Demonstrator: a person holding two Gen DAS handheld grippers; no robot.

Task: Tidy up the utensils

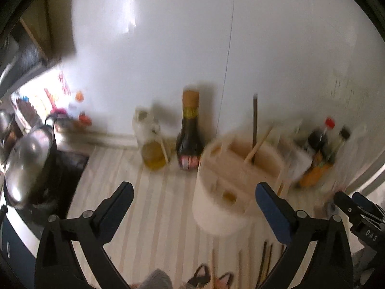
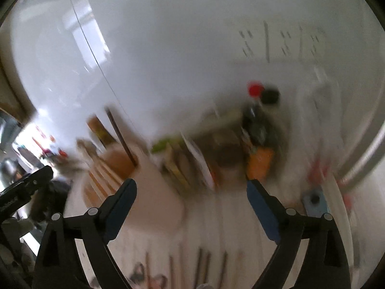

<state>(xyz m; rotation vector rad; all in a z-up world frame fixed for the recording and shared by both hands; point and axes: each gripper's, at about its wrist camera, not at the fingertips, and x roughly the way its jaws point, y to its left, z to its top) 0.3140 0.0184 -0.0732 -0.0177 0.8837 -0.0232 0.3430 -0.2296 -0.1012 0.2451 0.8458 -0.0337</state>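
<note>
Dark sauce bottle (image 1: 189,132) with a tan cap stands mid-frame against the white wall (image 1: 168,48), a jar of yellow oil (image 1: 154,149) just left of it. Steel pot lid (image 1: 26,166) at far left, blurry condiment bottles (image 1: 322,147) at right.

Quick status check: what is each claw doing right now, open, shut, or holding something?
Left claw: open wide, nothing held; the utensil holder sits ahead of it.
Right claw: open wide, nothing held.
</note>
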